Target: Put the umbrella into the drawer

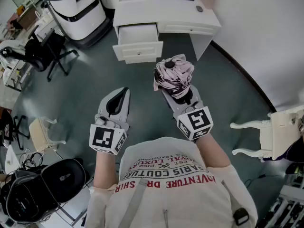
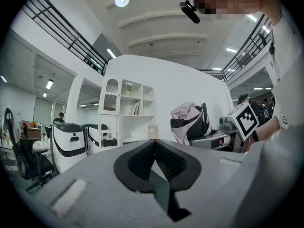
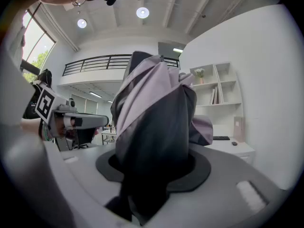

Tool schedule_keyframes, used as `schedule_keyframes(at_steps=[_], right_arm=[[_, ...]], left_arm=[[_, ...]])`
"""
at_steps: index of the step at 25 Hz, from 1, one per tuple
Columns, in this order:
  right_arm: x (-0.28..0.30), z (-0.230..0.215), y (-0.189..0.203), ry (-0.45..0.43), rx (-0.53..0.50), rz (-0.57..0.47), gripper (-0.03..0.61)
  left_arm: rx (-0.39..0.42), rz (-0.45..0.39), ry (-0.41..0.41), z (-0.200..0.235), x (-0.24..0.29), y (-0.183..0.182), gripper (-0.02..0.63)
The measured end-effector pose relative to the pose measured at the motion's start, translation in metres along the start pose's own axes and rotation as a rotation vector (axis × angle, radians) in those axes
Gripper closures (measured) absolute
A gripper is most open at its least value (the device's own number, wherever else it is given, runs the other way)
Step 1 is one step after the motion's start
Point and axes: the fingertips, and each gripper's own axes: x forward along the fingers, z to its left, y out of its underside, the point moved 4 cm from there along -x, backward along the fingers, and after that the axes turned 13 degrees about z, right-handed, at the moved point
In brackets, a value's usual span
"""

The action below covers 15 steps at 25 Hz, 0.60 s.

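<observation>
Right hand-held gripper [image 1: 180, 95] pinches the folded umbrella [image 1: 174, 74], well apart from the open, seemingly empty drawer [image 1: 139, 50]; left hand-held gripper [image 1: 122, 93] is pressed together.

Bright, even indoor light; shadows are faint. Round ceiling lamps [image 3: 142, 12] glare near twelve o'clock in both gripper views, whose fisheye edges curve and darken to black.

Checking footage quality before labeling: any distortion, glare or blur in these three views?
Head view: evenly lit, sharp, slight wide-angle bend; umbrella and drawer clear. Left gripper view: heavy fisheye, black corners, ceiling lamp blown out. Right gripper view: same fisheye, window overexposed, umbrella blocks the centre.
</observation>
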Motion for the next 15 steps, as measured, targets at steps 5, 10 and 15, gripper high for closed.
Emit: schedule_keyframes(at_steps=[5, 10, 15], right_arm=[[0.010, 0.001, 0.000, 0.012, 0.011, 0.012, 0.380], [0.020, 0.004, 0.002, 0.035, 0.037, 0.026, 0.380], [0.040, 0.006, 0.006, 0.040, 0.092, 0.035, 0.379]], left_arm=[[0.000, 0.009, 0.007, 0.011, 0.002, 0.003, 0.607], [-0.011, 0.001, 0.013, 0.025, 0.002, 0.007, 0.607], [-0.027, 0.014, 0.025, 0.046, 0.006, 0.014, 0.607]])
